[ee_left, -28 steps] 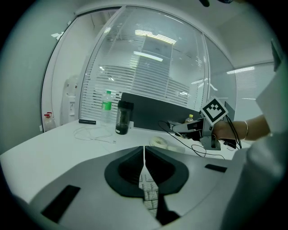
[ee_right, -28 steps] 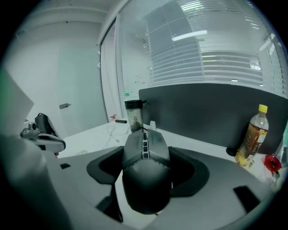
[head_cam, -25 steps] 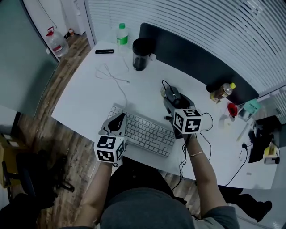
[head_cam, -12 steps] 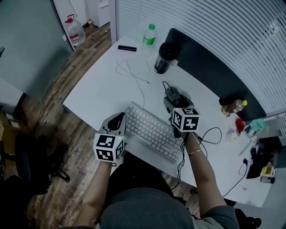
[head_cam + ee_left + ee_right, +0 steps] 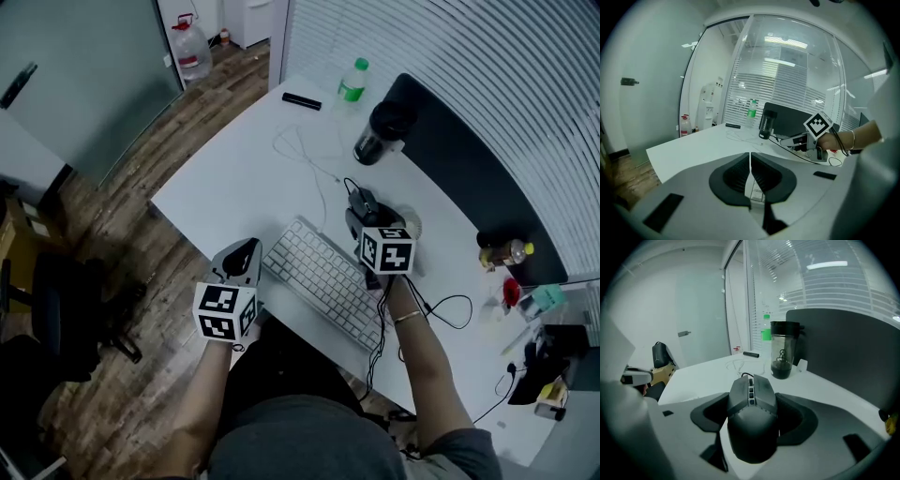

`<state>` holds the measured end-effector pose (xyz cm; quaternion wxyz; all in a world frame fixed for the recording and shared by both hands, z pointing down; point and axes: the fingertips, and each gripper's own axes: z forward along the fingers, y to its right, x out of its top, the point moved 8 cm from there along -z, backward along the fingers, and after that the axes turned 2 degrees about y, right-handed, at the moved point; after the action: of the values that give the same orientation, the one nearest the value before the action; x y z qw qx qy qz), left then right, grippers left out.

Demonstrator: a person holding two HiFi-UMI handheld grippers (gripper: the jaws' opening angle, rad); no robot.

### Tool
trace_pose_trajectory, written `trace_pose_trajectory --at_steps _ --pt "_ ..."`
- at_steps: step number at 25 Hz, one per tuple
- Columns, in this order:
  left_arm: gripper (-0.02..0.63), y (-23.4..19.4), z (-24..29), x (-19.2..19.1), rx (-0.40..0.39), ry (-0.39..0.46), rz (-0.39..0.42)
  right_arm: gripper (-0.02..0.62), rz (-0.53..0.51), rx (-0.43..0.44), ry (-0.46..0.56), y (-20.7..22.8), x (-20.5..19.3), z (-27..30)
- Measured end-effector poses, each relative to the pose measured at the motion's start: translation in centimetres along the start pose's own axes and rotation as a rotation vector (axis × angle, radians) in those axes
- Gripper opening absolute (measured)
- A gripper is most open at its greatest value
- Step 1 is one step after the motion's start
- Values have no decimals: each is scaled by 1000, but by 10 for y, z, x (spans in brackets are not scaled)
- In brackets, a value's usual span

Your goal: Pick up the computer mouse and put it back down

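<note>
Here's the white desk (image 5: 234, 178), with the dark partition (image 5: 469, 150) along the edge far beyond the keyboard (image 5: 323, 281), which lies at an angle near the person's side.

Off the keyboard's left end, the left gripper (image 5: 246, 255) hangs at the desk's edge. Its jaws are pressed together and there is nothing between them.

Over at the keyboard's far right corner is the right gripper (image 5: 364, 214), jaws clamped on the flanks of the computer mouse (image 5: 752, 420). The black mouse sits nose-forward between the pads, its cable trailing off the front. Whether it clears the desk, I cannot tell.

Further back from the keyboard, past the mouse, stands a dark tumbler (image 5: 382, 131). Beyond that is a green-capped bottle (image 5: 352, 80), with a white cable (image 5: 305, 150) looping between it and the keyboard. Farthest from the keyboard lies a small black stick (image 5: 302, 101).
</note>
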<state>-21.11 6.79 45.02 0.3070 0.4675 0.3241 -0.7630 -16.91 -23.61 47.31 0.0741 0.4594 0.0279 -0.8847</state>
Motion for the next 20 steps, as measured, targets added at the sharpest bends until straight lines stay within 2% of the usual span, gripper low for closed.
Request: trace_pose_trajectory --at_steps 11,20 --pt "28 -6 -1 -12 80 -19 -41 305 -46 53 -85 -1 -14 39" --pt "28 2 8 -15 95 -26 -58 305 -77 78 -119 7 -21 52"
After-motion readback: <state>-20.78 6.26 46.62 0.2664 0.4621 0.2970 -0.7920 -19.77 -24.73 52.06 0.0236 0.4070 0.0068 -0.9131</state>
